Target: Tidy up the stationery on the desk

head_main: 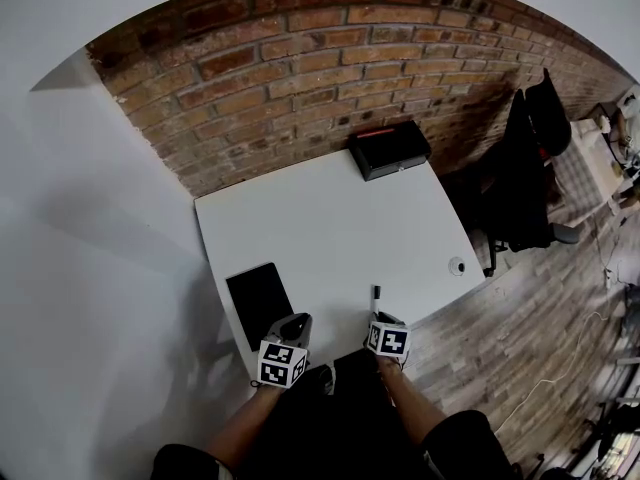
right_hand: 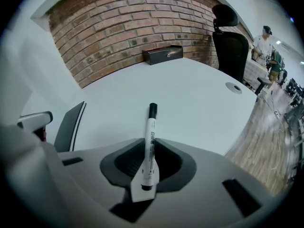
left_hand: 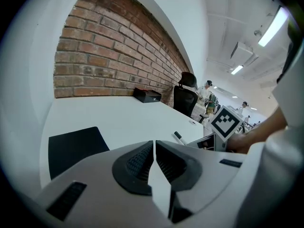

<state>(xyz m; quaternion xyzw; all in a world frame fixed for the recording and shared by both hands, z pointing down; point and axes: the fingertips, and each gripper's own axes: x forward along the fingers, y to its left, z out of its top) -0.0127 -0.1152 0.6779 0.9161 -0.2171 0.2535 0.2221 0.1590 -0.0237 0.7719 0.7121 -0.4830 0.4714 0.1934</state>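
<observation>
White desk (head_main: pixel 330 218); right gripper view alone shows marker (right_hand: pixel 151 132) between right tongs (right_hand: pixel 150 151).

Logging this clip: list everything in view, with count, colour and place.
desk: 1, white, against the wall
flat pad: 1, black, near left part of the desk
marker: 1, white with black cap, near desk edge, between the right gripper's jaws
box: 1, black, far desk edge by the bricks
grommet: 1, pale, right part of the desk
office chair: 1, black, right of the desk
brick wall: 1, red-brown, behind the desk
floor: wood-toned, right
people: at least two, far background
left gripper: 1, grey, shut, empty
right gripper: 1, grey, pads against the marker
</observation>
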